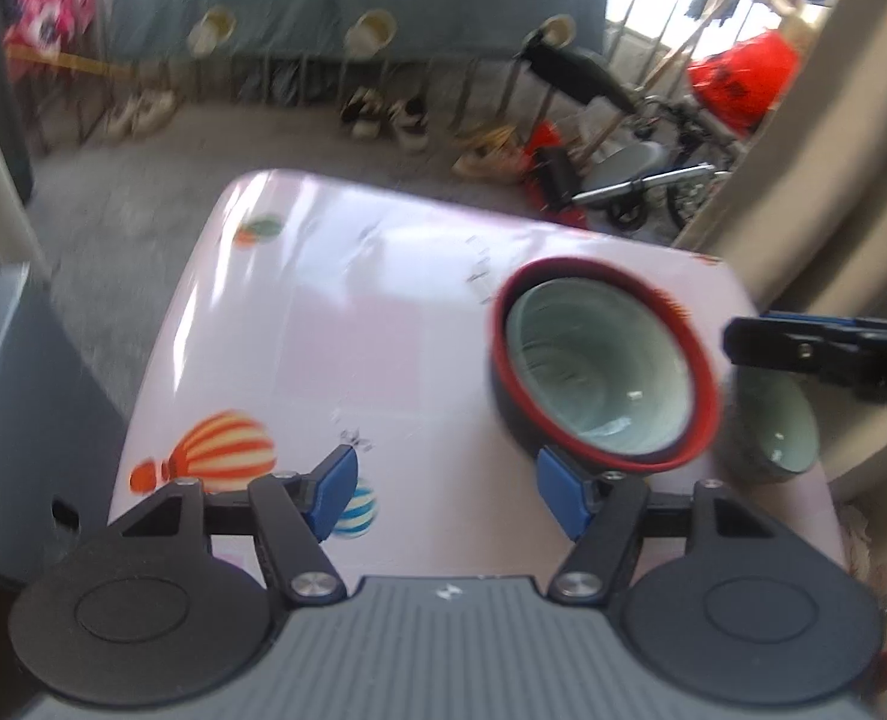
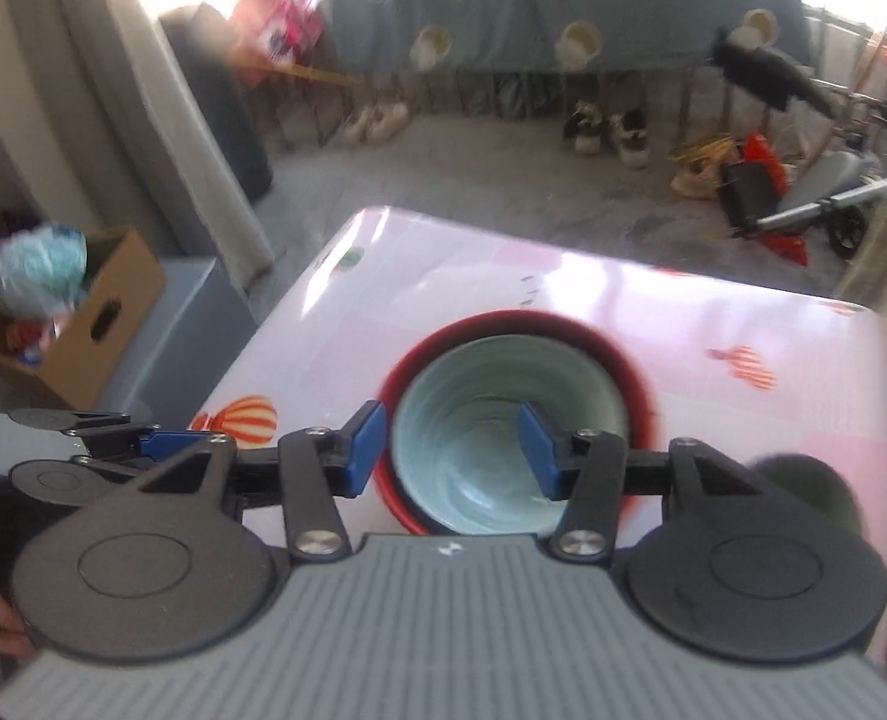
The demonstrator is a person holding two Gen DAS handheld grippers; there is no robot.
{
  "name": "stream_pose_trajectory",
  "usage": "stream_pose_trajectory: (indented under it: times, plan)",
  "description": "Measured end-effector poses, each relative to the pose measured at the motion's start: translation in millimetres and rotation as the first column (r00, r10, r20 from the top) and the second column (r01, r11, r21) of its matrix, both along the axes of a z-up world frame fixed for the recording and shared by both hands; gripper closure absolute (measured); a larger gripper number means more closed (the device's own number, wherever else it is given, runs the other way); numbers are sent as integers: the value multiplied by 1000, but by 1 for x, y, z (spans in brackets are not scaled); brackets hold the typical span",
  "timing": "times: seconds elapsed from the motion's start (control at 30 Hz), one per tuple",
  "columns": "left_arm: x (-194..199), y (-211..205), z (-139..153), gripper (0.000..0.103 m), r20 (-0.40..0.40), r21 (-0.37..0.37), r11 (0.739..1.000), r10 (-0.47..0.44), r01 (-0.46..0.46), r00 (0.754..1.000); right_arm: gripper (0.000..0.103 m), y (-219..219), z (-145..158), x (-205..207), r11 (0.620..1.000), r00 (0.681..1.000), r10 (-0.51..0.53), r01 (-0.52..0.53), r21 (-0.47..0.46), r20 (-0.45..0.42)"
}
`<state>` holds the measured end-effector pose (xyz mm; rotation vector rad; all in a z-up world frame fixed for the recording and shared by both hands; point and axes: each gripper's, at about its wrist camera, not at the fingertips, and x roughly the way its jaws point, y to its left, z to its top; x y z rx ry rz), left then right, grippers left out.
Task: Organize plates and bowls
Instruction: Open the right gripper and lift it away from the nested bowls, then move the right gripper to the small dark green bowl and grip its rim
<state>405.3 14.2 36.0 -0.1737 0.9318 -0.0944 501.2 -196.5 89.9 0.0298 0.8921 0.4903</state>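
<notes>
A pale green bowl (image 1: 599, 360) sits nested inside a red-rimmed black bowl (image 1: 704, 384) on the pink balloon-print table (image 1: 353, 324). A second green bowl (image 1: 773, 432) stands just right of the stack. My left gripper (image 1: 446, 492) is open and empty, low over the table, left of the stack. My right gripper (image 2: 452, 450) is open, its fingers spread over the near rim of the nested green bowl (image 2: 503, 438), which sits in the red-rimmed bowl (image 2: 638, 384). The right gripper also shows in the left wrist view (image 1: 827, 354). The dark second bowl (image 2: 803, 486) is blurred at right.
A grey cabinet (image 2: 185, 324) with a cardboard box (image 2: 89, 312) stands left of the table. Shoes (image 2: 605, 126), a scooter (image 2: 827, 192) and red bags lie on the floor beyond. A curtain (image 1: 803, 150) hangs at the right.
</notes>
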Motion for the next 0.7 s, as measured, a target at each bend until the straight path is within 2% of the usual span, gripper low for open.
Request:
stream_pose_trajectory:
  times: [0.13, 0.2, 0.3, 0.5, 0.57, 0.63, 0.7]
  plan:
    - [-13, -39, 22, 29, 72, 44, 995, -96, 93, 993, 52, -67, 13, -18, 994, 995, -97, 97, 49, 0]
    - [-15, -63, 29, 22, 96, 60, 988, -146, 141, 985, 51, -101, 12, -29, 988, 989, -148, 148, 47, 1]
    - [-13, -96, 34, 20, 101, 58, 982, -186, 181, 977, 50, -150, 1, -40, 971, 972, -232, 233, 55, -28]
    - [-2, -141, 29, 20, 87, 58, 979, -197, 193, 976, 52, -213, -43, -44, 921, 922, -371, 380, 83, -112]
    - [-1, -148, 24, 20, 75, 65, 979, -196, 192, 978, 57, -221, -63, -39, 911, 909, -396, 407, 70, -131]
    - [0, -152, 19, 21, 63, 74, 979, -194, 190, 979, 66, -224, -83, -29, 897, 892, -425, 438, 65, -153]
    - [0, -153, 15, 25, 51, 84, 979, -188, 184, 981, 69, -228, -103, -19, 883, 876, -449, 466, 64, -177]
